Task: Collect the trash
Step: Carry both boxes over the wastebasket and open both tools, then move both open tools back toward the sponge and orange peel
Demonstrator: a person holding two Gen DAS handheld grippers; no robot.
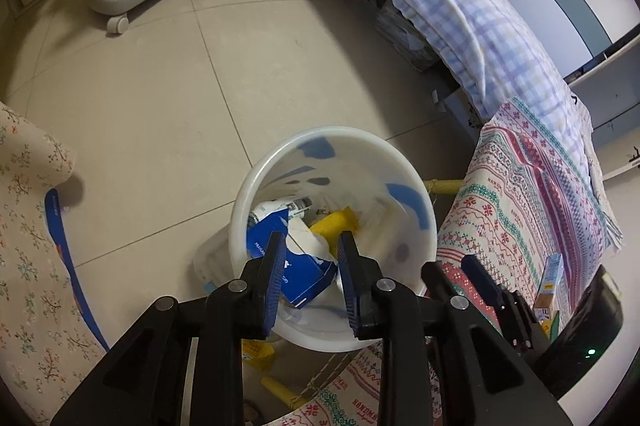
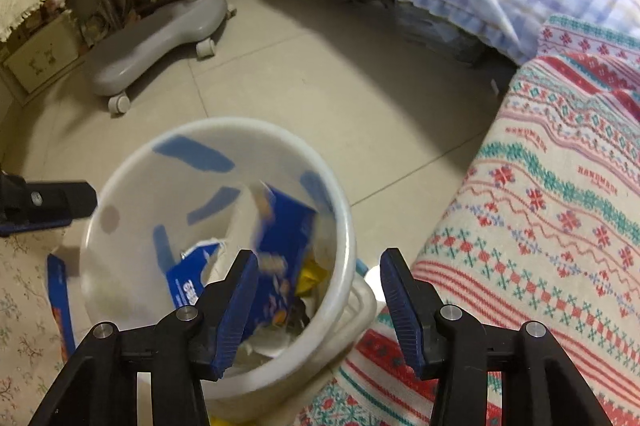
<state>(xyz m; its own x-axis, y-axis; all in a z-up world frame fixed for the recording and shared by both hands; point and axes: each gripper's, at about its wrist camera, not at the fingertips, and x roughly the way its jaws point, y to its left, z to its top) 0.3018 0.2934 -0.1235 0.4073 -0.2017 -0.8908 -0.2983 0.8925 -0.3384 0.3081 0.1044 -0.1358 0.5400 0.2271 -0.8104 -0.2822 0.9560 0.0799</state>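
Oddly, little writing reads clearly: "HANDMADE" repeats on the patterned cloth (image 2: 560,186), while print on the blue carton (image 2: 280,250) blurs. That carton lies inside the white bin (image 2: 352,226) on the floor, among half-hidden scraps. The left tongs (image 1: 308,246) and the right tongs (image 2: 316,266) both gape, empty, over the bin.

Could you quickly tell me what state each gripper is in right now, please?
Left gripper: jaws open, holding nothing, above the white plastic trash bin.
Right gripper: jaws wide open, holding nothing, over the same bin's rim.
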